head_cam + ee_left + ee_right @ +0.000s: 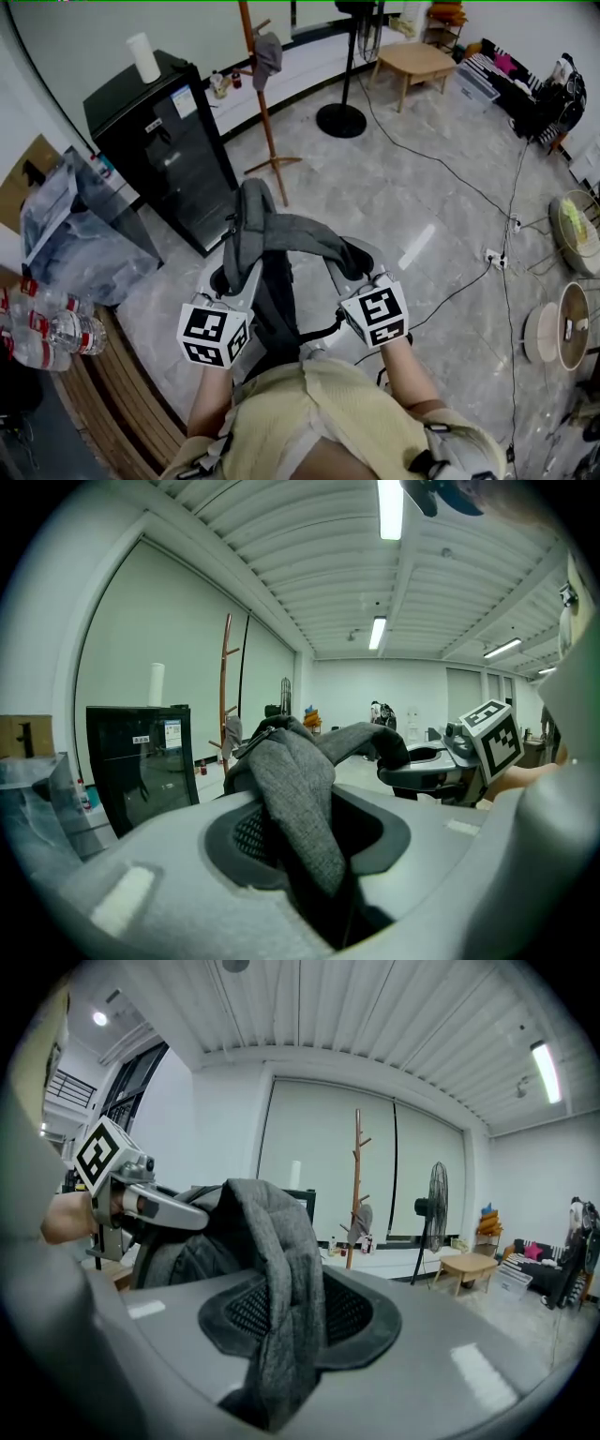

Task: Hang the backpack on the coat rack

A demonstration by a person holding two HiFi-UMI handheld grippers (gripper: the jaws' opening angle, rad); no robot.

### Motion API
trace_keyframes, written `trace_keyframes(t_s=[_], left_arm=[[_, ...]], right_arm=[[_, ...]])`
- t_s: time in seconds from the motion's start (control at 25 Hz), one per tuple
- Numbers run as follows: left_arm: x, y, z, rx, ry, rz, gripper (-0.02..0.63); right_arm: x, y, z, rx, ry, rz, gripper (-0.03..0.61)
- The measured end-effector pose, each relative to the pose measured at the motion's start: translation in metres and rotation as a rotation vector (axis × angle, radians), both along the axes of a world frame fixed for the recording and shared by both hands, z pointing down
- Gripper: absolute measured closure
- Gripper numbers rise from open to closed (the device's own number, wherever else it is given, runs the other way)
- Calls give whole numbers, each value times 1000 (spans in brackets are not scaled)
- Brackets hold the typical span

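Backpack [275,302], pinched by left gripper [234,270] and right gripper [354,255], hangs mostly hidden below

Head view: camera set high, looking steeply down and forward over the left gripper [232,264] and right gripper [361,264]. The rack [265,112] stands ahead, well apart.

Left gripper view: camera low behind its own jaws, very near the strap [300,799] between them. It faces roughly level, with the rack [226,682] far off, left of centre, and the right gripper [417,761] to the rack's right.

Right gripper view: same close seat. The rack [357,1185] is just right of centre and the left gripper [173,1211] to its left.

All three views share the rack and the strap.
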State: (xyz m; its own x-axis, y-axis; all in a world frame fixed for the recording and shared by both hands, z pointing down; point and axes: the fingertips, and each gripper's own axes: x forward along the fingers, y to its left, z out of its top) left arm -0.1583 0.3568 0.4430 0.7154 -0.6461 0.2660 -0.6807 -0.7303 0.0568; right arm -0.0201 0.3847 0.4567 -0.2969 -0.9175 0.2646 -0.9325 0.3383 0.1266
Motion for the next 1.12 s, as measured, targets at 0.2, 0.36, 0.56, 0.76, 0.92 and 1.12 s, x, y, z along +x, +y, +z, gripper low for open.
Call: trace_keyframes(t_s=[0.2, 0.36, 0.56, 0.76, 0.92, 1.12], left_arm=[[11, -32, 14, -39, 16, 8, 480], [11, -68, 23, -66, 32, 8, 480], [8, -107, 30, -97, 66, -5, 477], [3, -147, 29, -97, 98, 8, 476], [-2, -172, 28, -93, 104, 45, 472], [-4, -209, 25, -64, 78, 82, 471]], right_arm=[[11, -31, 10, -42, 15, 15, 463], [9, -66, 14, -73, 6, 10, 463], [4, -110, 14, -91, 14, -8, 463], [-2, -157, 1, -54, 46, -16, 463], [-6, -185, -10, -33, 41, -14, 463], [-5, -220, -20, -3, 44, -7, 463]])
